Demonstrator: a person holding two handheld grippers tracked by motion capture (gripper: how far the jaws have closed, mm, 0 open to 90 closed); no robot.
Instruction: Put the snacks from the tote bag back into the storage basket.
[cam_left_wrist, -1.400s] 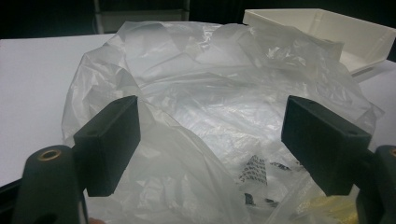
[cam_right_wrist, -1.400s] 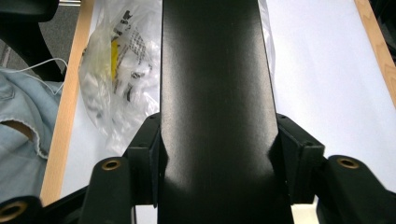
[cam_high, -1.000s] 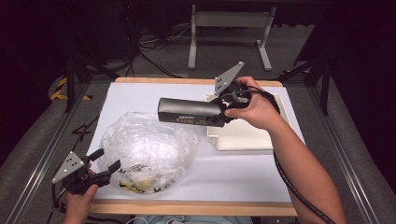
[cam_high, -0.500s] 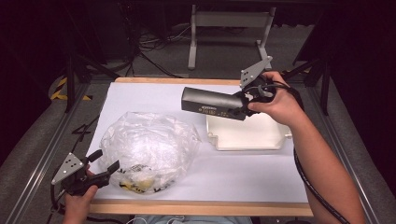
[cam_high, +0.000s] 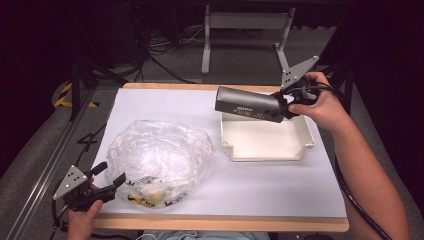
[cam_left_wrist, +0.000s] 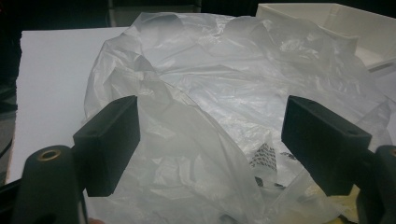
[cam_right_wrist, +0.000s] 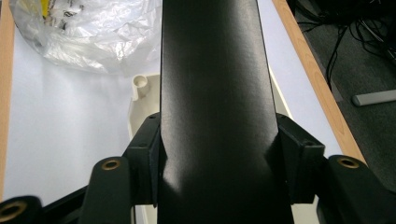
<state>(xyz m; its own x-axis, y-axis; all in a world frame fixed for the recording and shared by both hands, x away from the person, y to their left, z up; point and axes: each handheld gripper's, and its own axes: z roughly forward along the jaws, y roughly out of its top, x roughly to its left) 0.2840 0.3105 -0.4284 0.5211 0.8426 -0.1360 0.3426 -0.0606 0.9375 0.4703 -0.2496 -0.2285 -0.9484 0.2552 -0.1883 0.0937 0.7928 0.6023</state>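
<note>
Right gripper (cam_high: 284, 106) clamped on one end of a dark matte cylinder (cam_high: 247, 104), smooth and tube-shaped, with a small pale label along its side; held level in the air above the far rim of the white plastic tray (cam_high: 305, 131), free end pointing toward the tabletop's left edge. In the right gripper view, both black pads pressed flat against the rounded sides of the cylinder (cam_right_wrist: 215, 107), a soft sheen running down its length (surface plain, no seam visible). Tray shallow, rectangular, with thin upright walls and a small round lug at one corner (cam_right_wrist: 140, 83); set on the white sheet (cam_high: 150, 107) covering the tabletop, toward the right edge and nearer the far side.

Left gripper (cam_high: 107, 180) low at the near left corner of the tabletop, jaws spread wide, tips just at the edge of a crumpled clear plastic bag (cam_high: 157, 162). In the left gripper view, thin glossy film of the bag (cam_left_wrist: 224, 102) bunched in folds between the two blocky black pads (cam_left_wrist: 109, 142), neither pad pressing on it. Bag puffed into a loose mound on the near left part of the sheet, yellow and black printed contents showing faintly through its near side. Pale wooden edge of the tabletop (cam_high: 220, 223) bare along the near side.
</note>
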